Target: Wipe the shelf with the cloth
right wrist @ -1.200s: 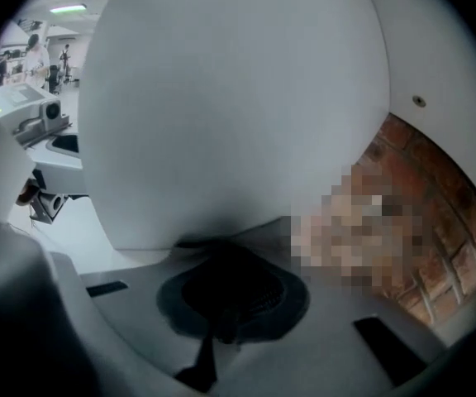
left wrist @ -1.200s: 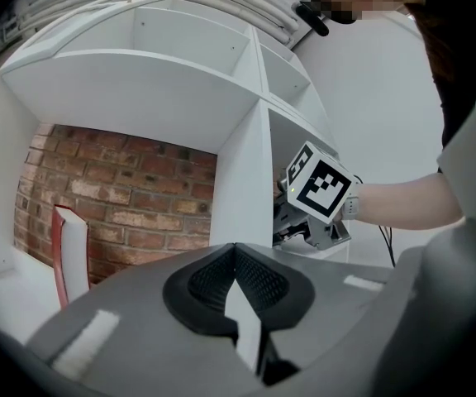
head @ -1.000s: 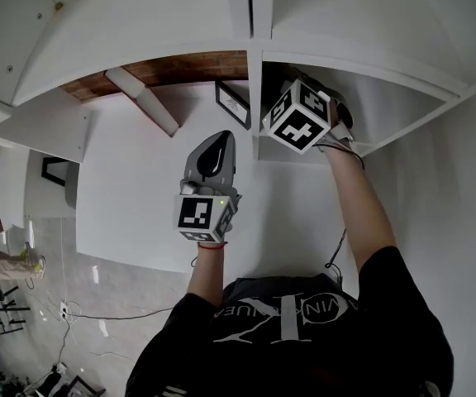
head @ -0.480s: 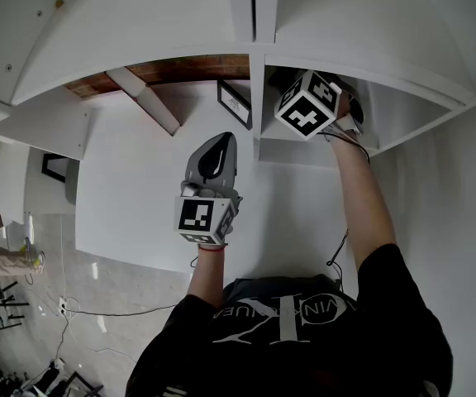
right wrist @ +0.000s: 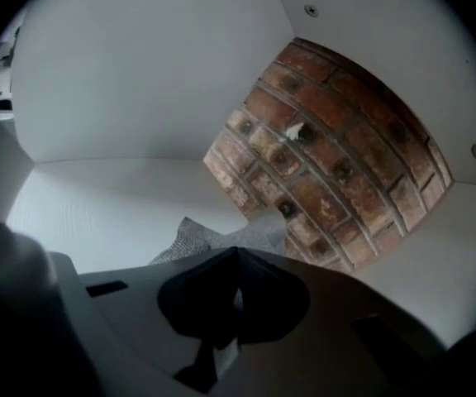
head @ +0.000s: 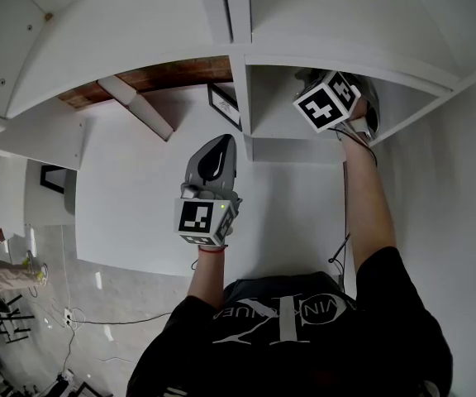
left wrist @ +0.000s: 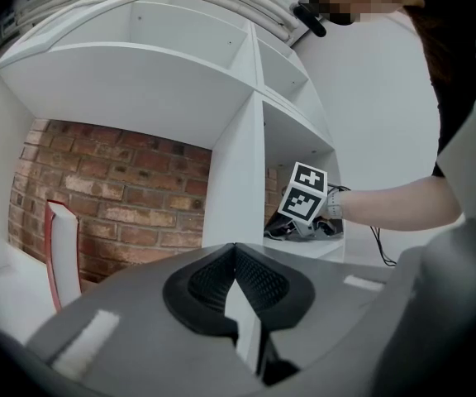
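Though flat, cloth [right wrist: 195, 238] corner toward bricks [right wrist: 337, 165].

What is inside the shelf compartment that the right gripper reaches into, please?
The right gripper, jaws shut on a grey cloth lying on the white compartment floor; bare brick shows behind. The gripper covers the cloth's near part.

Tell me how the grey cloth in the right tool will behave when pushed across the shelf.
The cloth is probably floppy: it bunches in uneven folds ahead of the shut right tool. Its woven texture suggests it will drag slightly rather than skate on the smooth white shelf. It looks thin and light, so it should follow the tool easily.
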Available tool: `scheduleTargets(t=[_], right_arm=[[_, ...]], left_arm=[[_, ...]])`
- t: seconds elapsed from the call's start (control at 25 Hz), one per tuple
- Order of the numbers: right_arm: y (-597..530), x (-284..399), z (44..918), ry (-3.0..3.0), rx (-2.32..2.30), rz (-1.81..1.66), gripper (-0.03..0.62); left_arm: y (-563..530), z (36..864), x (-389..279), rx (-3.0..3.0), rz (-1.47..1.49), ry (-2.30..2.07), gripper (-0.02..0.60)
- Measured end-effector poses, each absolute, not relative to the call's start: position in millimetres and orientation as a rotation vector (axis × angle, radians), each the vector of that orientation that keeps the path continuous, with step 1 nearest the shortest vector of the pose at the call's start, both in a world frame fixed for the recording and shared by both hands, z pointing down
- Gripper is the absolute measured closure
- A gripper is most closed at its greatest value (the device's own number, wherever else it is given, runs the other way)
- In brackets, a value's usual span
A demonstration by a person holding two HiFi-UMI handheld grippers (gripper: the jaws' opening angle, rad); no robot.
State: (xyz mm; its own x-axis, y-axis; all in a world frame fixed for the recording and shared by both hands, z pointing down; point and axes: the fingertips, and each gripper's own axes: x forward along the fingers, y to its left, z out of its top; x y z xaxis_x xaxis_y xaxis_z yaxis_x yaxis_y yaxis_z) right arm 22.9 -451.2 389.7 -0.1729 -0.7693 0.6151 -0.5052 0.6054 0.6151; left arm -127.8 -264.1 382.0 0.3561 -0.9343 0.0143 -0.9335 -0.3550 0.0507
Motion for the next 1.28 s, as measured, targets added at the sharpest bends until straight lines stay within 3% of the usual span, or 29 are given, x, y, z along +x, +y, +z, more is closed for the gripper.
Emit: scheduleTargets(t=[0.88,1.28], right_arm=[[-413.5,45.6,388.6,-1.853,1.107,-0.183,0.583],[-379.6,20.6,388.4,-2.030,0.985,-0.104,0.583]], left_arm=[[-247.4,374.6,-115.5,2.563,-0.038,-1.715,0.572],[-238.3,374.6,-110.7,2.583,-0.044,-1.696,0.572]])
